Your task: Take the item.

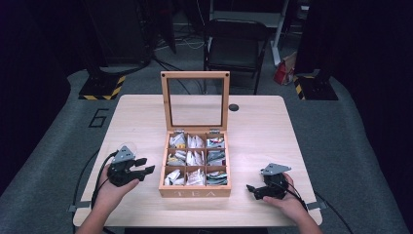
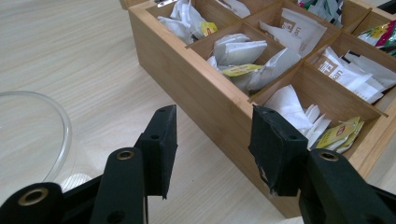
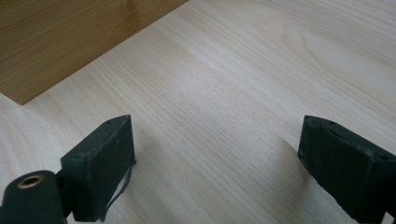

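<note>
- Resting on the counter [image 1: 146, 112] at the left of the tea box, the left hand-held gripper [image 1: 142, 171] has its jaws apart and holds nothing; the person's left hand [image 1: 111, 191] grips it from behind.
- From the left gripper view, the left hand-held gripper [image 2: 212, 149] points at the side wall of the wooden tea box [image 2: 196, 88], close to it, with bare counter between the jaws.
- A clear curved rim [image 2: 63, 126], perhaps of a glass or a bowl, lies on the counter beside this gripper; I cannot tell which it is.
- The right hand-held gripper [image 1: 254, 190] lies on the counter at the right of the box, in the right hand [image 1: 287, 200], its jaws wide apart and empty.
- The tea box [image 1: 195, 192] stands in the middle of the counter, with the word TEA on its front and its glass-paned lid [image 1: 195, 100] standing upright and open.
- Its nine compartments hold tea bags [image 1: 196, 157] in paper sachets, mostly white, some green or yellow.
- A black folding chair [image 1: 236, 46] stands behind the counter.
</note>
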`<action>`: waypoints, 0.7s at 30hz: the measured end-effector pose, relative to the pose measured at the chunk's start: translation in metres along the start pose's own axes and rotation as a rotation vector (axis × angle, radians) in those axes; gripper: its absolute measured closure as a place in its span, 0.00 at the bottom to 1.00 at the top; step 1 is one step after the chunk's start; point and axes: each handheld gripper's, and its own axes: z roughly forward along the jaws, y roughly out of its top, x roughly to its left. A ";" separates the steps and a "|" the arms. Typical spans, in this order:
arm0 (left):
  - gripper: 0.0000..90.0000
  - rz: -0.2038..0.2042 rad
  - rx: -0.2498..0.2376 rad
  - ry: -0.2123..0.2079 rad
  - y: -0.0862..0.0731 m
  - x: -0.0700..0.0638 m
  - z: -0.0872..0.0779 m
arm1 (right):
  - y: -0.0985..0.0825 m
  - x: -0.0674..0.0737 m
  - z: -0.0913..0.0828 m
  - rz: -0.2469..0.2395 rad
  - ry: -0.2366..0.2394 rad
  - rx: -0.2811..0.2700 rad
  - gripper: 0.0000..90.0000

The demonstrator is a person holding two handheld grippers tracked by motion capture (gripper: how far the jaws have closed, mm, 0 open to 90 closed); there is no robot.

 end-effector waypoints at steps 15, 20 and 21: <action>0.61 0.008 -0.041 -0.029 0.018 -0.005 0.003 | 0.000 0.000 0.000 0.000 0.000 0.000 0.11; 0.62 0.013 -0.033 -0.031 0.023 -0.005 0.005 | 0.000 0.000 0.000 0.001 0.000 -0.001 0.11; 0.62 0.014 -0.034 -0.031 0.023 -0.005 0.006 | 0.000 0.000 0.000 0.000 0.000 -0.001 0.11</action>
